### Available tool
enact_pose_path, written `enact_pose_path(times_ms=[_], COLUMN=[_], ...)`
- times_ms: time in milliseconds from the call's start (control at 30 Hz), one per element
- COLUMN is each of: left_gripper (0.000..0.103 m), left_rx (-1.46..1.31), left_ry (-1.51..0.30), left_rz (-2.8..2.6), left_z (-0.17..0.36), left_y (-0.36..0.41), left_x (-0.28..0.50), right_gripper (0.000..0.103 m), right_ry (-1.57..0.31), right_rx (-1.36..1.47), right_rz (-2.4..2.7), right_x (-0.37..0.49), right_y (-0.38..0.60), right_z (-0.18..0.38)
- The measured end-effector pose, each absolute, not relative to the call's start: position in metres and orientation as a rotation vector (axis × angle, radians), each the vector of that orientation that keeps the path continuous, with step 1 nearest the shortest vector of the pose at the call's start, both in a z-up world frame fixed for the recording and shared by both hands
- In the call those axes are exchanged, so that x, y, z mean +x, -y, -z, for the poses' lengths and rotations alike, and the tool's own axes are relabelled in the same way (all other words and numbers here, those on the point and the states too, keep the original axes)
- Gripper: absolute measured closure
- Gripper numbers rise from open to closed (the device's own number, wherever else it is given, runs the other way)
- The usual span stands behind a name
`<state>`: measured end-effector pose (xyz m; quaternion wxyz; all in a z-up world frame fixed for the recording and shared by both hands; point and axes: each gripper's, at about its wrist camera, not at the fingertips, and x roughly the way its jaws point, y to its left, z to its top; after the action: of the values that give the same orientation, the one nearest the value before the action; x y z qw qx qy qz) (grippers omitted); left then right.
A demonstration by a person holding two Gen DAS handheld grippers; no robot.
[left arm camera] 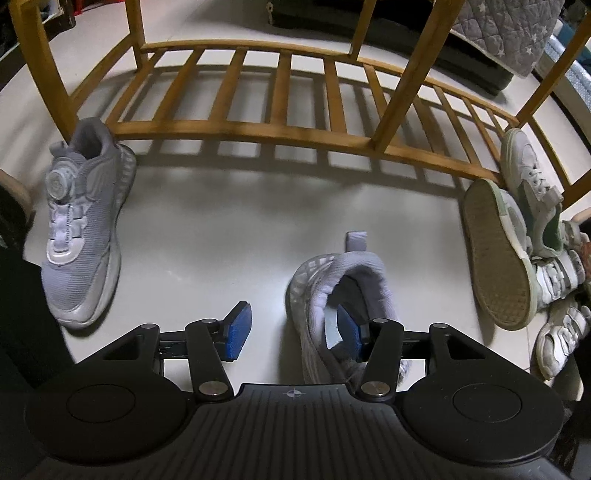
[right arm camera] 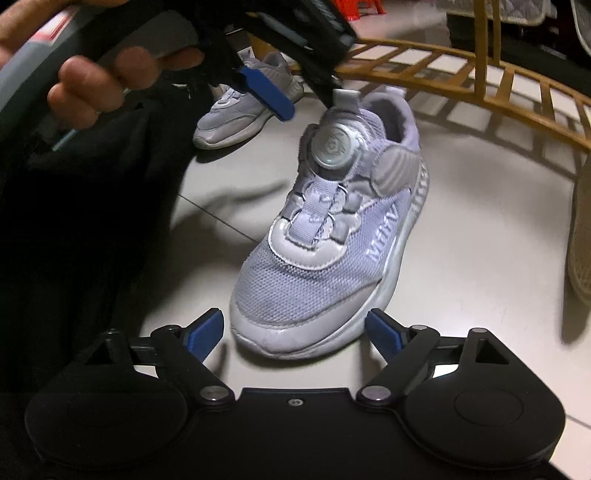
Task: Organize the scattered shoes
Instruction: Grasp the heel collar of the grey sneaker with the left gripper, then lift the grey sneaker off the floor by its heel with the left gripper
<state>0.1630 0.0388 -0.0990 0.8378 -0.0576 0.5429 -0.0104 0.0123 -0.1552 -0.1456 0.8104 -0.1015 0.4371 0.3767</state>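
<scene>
A lavender dial-lace sneaker (left arm camera: 332, 295) (right arm camera: 314, 258) stands on the pale floor with its heel toward the rack. My left gripper (left arm camera: 293, 332) is open and straddles the sneaker's side wall: one blue pad (left arm camera: 349, 328) is inside the shoe's opening, the other is outside over bare floor. In the right wrist view a hand (right arm camera: 88, 92) holds that gripper above the heel. My right gripper (right arm camera: 295, 334) is open with the sneaker's toe between its fingertips, not clamped. The matching sneaker (left arm camera: 81, 221) (right arm camera: 240, 110) stands upright by the rack's left leg.
A low wooden slatted shoe rack (left arm camera: 258, 129) (right arm camera: 480, 74) runs across the back. White-and-green sneakers (left arm camera: 517, 240) lie piled at the right, one on its side with its sole showing. A quilted grey cloth (left arm camera: 498, 33) hangs behind the rack.
</scene>
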Motion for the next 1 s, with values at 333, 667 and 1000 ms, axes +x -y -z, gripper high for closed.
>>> enact_pose_path(times_ms=[333,667,1000], left_gripper=[0.078,0.083,0.084], left_rx=[-0.089,-0.064,-0.035], left_ry=[-1.186,-1.213,-1.221], left_rz=[0.017,-0.009,-0.029], left_z=[0.107,0.106,0.103], left_y=[-0.042,-0.053,-0.046], left_x=[0.159,0.134,0.119], right_gripper=[0.016,0.016,0.017], right_ry=[-0.978,-0.946,-0.875], right_rx=[-0.273,-0.334,-0.375], right_rz=[-0.766,-0.725,-0.788], right_x=[0.018,0.022,0.024], right_y=[0.173,0.197,0.197], right_z=[0.144,0.134,0.132])
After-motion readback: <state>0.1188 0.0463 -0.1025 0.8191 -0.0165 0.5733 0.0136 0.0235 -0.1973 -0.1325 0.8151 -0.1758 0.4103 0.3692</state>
